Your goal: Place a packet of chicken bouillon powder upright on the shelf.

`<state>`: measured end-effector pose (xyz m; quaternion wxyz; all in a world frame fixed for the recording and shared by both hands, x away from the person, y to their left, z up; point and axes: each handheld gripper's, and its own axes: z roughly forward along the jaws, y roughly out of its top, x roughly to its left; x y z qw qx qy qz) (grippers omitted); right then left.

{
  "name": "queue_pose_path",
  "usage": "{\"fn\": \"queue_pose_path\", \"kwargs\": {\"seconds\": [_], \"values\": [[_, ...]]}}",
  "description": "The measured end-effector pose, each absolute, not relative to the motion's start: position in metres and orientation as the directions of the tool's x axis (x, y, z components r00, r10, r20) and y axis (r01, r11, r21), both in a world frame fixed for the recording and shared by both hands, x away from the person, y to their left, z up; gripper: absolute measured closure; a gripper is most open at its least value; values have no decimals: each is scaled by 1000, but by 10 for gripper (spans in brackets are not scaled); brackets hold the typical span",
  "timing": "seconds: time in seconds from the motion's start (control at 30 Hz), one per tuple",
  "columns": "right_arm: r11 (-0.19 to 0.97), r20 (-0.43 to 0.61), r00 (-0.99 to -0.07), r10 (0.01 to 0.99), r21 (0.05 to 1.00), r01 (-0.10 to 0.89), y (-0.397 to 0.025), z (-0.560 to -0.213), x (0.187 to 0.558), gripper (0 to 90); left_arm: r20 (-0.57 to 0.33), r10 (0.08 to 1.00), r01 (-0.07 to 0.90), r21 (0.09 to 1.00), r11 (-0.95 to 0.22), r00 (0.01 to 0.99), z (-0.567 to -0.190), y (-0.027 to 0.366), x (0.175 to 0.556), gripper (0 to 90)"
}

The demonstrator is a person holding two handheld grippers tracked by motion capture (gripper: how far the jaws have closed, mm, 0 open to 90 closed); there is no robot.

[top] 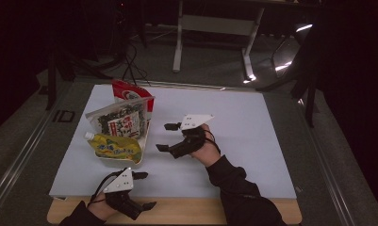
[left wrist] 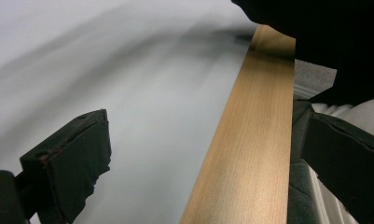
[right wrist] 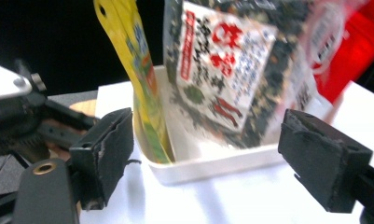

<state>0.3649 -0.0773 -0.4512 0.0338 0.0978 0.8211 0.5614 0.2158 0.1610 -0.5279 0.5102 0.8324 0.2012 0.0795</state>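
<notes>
A shallow white rectangular tray [top: 112, 162] is sitting on the left part of the white sheet covering the surface [top: 252, 141], holding three packets leaning together. The yellow spouted pouch [top: 115, 147] is lying nearest, the clear bag of dark flakes with a white and red label [top: 120, 120] is leaning behind it, and the red packet [top: 127, 92] is standing farthest. Just right of the tray, the right gripper [top: 166, 137] is pointing at it with fingers [right wrist: 105, 149] released and spread, grasping nothing. The left gripper [top: 144, 190] is hovering at the near wooden edge [left wrist: 250, 154], its fingers [left wrist: 77, 158] likewise spread apart and empty.
</notes>
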Motion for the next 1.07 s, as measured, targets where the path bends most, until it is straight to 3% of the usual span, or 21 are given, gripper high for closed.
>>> {"fn": "queue_pose_path", "kwargs": {"seconds": [0.5,1.07], "values": [[395,106,-967,231,898,193,-106,-504,362,138,-73,419,254,882,-397,905,-528,162,216,25],[401,115,-961,251,891,211,-126,-521,367,140,-75,410,252,882,-397,909,-529,161,216,26]]}}
